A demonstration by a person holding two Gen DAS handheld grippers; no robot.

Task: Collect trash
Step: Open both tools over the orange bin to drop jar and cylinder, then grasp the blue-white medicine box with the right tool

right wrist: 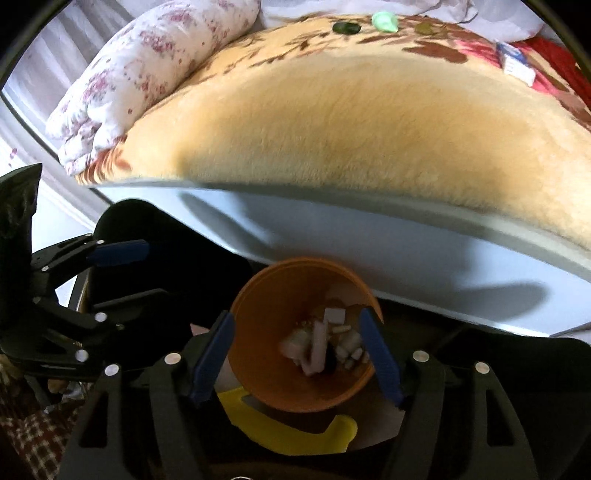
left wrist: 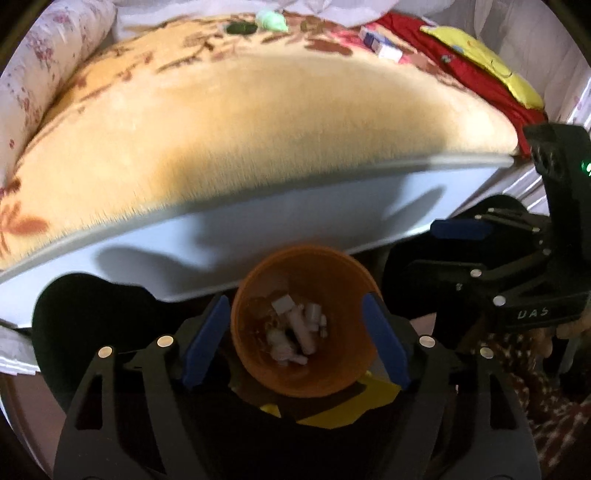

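Left gripper (left wrist: 295, 343) with blue pads (left wrist: 207, 339) spread wide, flanking an orange bin (left wrist: 258, 350) that held pale scraps (left wrist: 299, 332). Right gripper (left wrist: 461, 251) lay to the right. Beyond stretched a bed (left wrist: 258, 122) bearing a green wad (left wrist: 271, 18), a dark disc (left wrist: 241, 27) and a box (left wrist: 380, 46)

Both pictures are bright up top and dark at the bottom. Light falls on the fuzzy yellow blanket (left wrist: 258, 122), and its middle glows. Long grey shadows lie on the white bed side (left wrist: 258, 236) in the middle of each picture. The bottom corners are almost black, so the dark parts there are hard to make out. Everything looks a bit smeared and soft, most of all the blanket edge and the bits inside the orange cup (left wrist: 306, 321). The round lens bends straight lines into curves, and the corners are black.
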